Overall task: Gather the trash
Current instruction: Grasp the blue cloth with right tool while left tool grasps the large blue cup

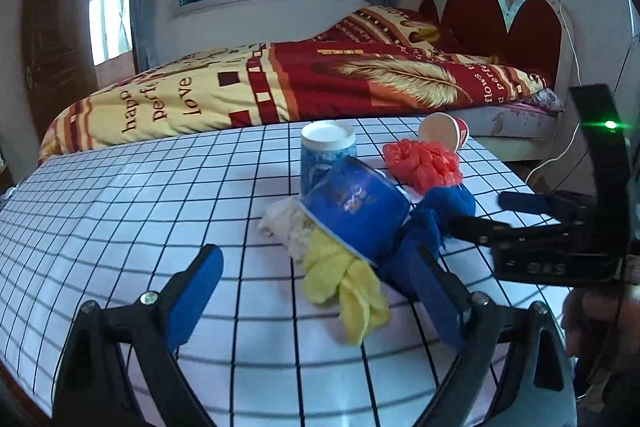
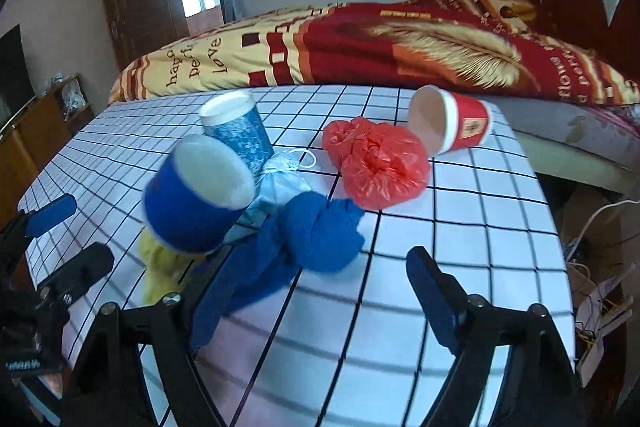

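As we swept left to right, our left gripper stood wide open and empty, the tipped dark-blue paper cup just ahead, lying on a yellow rag. Our right gripper also gaped, gripping nothing, the blue cloth running lengthwise from its left finger toward the red plastic bag. Right looked nearer that cloth.
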A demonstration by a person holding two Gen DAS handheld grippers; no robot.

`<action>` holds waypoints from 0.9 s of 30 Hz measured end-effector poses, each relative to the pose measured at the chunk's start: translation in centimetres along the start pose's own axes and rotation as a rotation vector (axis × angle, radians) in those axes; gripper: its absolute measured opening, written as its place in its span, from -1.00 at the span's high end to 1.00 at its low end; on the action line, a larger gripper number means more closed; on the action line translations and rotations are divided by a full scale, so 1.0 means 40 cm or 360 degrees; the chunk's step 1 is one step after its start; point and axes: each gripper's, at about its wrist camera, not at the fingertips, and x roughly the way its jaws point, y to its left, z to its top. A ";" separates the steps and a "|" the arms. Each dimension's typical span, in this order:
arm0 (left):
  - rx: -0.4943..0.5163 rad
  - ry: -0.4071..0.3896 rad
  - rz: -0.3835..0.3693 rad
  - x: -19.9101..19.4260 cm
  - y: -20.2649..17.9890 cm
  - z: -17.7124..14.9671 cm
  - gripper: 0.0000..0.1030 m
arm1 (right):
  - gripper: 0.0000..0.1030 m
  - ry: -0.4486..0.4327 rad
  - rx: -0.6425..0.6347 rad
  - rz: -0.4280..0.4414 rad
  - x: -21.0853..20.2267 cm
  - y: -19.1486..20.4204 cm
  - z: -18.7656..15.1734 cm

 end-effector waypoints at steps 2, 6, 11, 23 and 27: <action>0.0003 0.0020 -0.0013 0.023 -0.007 0.007 -0.83 | -0.51 0.0038 0.0011 0.0033 0.039 -0.008 0.013; 0.0020 0.0037 -0.0027 0.053 -0.025 0.019 -0.83 | 0.37 0.0085 0.0018 0.0127 0.068 -0.020 0.020; 0.0084 0.0042 -0.0031 0.087 -0.072 0.044 -0.83 | 0.37 0.0033 -0.0016 0.0033 0.019 -0.044 0.006; 0.0214 0.0149 0.0062 0.191 -0.105 0.080 -0.71 | 0.37 0.0062 0.0040 0.0043 0.045 -0.114 0.017; 0.0171 0.0068 -0.0002 0.160 -0.092 0.088 -0.59 | 0.42 0.0028 0.0007 0.0018 0.027 -0.108 0.014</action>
